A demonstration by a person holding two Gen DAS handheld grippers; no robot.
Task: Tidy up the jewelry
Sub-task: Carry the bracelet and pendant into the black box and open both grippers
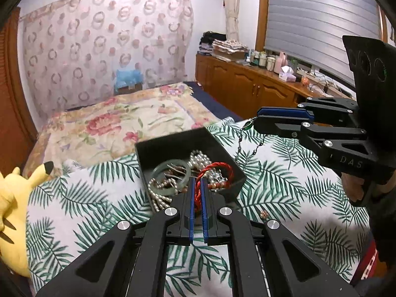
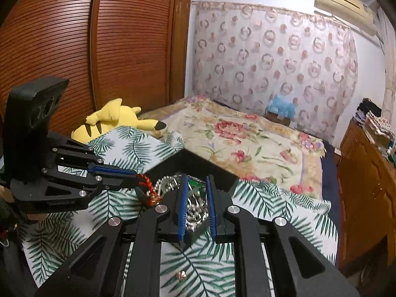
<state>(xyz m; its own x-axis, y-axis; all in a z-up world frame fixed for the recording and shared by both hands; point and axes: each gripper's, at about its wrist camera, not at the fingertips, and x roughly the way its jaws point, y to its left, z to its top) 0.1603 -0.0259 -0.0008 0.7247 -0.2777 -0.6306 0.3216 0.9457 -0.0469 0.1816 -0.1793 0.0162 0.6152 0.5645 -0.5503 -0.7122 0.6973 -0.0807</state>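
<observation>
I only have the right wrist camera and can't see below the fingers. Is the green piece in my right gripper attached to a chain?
Observer: Yes. In the left wrist view the green pendant sits at the tips of the right gripper, and a dark beaded chain hangs in a loop below it, to the right of the box.
Operator: And the left gripper's red cord?
Observer: The left gripper is shut on the red cord, whose loop lies over the pearls in the box.
Operator: What else is inside?
Observer: A pale green bangle.
</observation>
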